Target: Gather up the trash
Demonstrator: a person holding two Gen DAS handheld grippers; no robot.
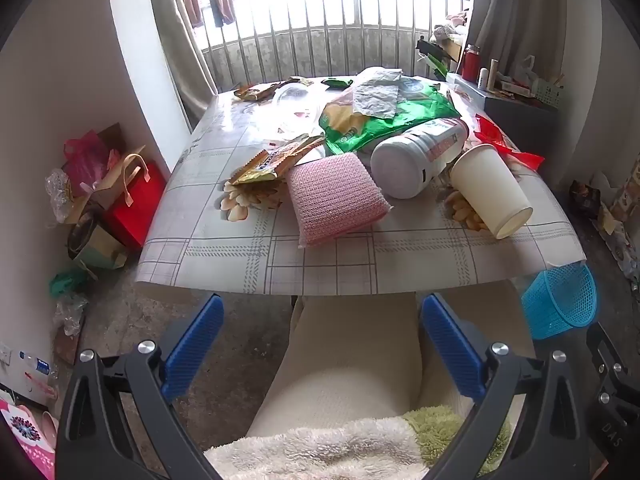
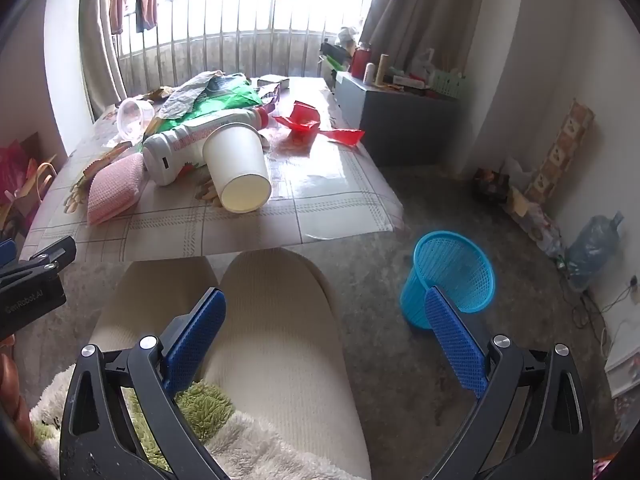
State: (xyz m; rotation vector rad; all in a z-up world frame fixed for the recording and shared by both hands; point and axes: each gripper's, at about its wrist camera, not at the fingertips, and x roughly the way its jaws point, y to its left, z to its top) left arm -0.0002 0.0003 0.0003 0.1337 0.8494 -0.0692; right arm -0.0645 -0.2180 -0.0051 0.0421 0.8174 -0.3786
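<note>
Both your grippers, left gripper and right gripper, have fingers wide and hold nothing. Reach ahead, pinch the cup at its rim, then drop it in the bin by your right fingers.

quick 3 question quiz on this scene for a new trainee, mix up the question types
1. True or false: the paper cup stands upright on the table.
2. Multiple choice: where is the blue mesh basket? A) on the table B) on the floor to the right of the table C) on the person's lap
3. Short answer: is the left gripper or the right gripper holding anything?

Key
1. False. It lies on its side, its open mouth toward the near edge, beside the white bottle.
2. B.
3. No. Both are open and empty, held above the lap, short of the table.
</note>
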